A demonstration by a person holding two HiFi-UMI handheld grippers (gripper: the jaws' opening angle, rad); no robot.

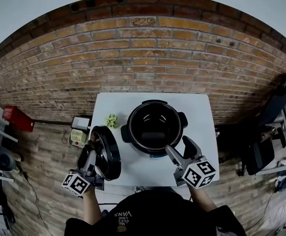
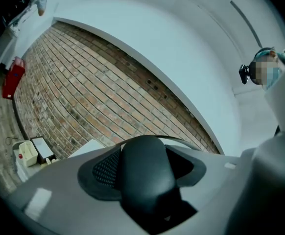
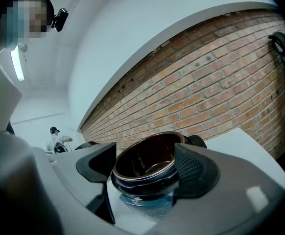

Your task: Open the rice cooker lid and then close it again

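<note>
1 lid off the cooker, clenched by left gripper; right gripper released.

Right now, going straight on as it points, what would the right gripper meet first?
Probably the near wall of the open round black rice cooker; the right gripper frames it, jaws apart.

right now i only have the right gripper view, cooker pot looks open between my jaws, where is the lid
observer: The lid is off the rice cooker, up on edge just left of it.
operator: lying loose or held
observer: Held: the left gripper is shut on the lid's black handle.
operator: anything else over there
observer: A small green object sits on the table behind the lid, left of the rice cooker.
</note>
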